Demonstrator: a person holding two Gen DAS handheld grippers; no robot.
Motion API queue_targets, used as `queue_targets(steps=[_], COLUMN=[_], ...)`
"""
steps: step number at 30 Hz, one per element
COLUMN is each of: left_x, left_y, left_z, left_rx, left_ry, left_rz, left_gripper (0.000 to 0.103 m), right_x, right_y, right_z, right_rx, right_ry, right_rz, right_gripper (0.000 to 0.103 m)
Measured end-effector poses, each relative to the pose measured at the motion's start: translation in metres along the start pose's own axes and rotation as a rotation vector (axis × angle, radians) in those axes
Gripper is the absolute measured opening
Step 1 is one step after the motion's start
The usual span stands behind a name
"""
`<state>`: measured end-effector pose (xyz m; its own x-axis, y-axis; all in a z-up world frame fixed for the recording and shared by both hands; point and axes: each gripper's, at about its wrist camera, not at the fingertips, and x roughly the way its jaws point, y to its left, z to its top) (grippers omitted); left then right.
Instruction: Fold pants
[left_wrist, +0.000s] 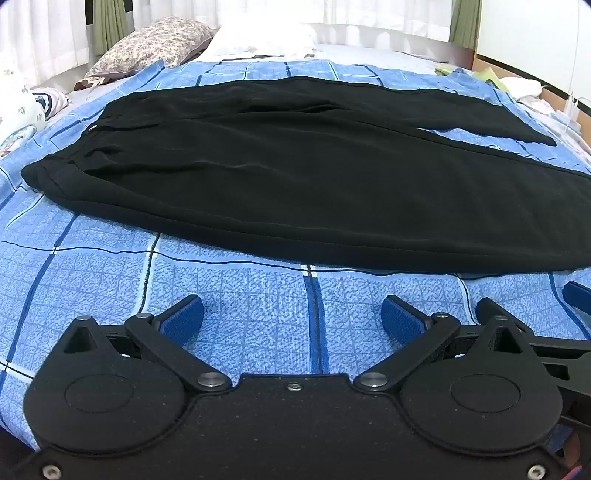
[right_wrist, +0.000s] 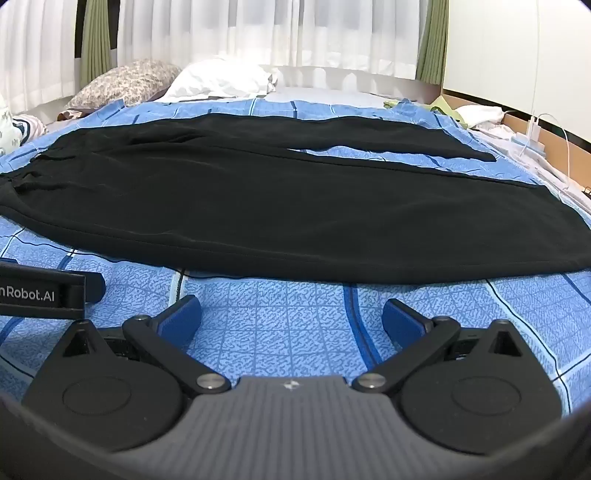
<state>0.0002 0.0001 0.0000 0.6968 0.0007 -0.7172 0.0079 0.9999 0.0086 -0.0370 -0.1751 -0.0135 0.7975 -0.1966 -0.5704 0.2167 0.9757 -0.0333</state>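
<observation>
Fold not yet begun: black pants (left_wrist: 295, 177) flat on blue bedspread (left_wrist: 240, 317).
Left gripper (left_wrist: 291, 317) and right gripper (right_wrist: 291, 317) spread wide, empty, just short of near hem; next, likely pinching that edge.

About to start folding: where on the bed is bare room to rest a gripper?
Bare sheet lies between both open grippers, left and right, and the pants' near edge. A thin wedge shows between the legs. The far side is crowded: pillows, clothes, charger cable.
</observation>
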Motion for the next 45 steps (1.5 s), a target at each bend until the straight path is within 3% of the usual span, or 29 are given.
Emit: queue_targets(steps=[45], left_x=[-0.0003], left_y=[-0.0028], left_z=[0.0018], left_rx=[0.006], left_ry=[-0.004], left_rz=[0.007], left_gripper=[0.103], right_x=[0.0030], right_y=[0.0023], right_z=[0.0026], right_rx=[0.001], right_ry=[0.021], right_rz=[-0.004], right_gripper=[0.103])
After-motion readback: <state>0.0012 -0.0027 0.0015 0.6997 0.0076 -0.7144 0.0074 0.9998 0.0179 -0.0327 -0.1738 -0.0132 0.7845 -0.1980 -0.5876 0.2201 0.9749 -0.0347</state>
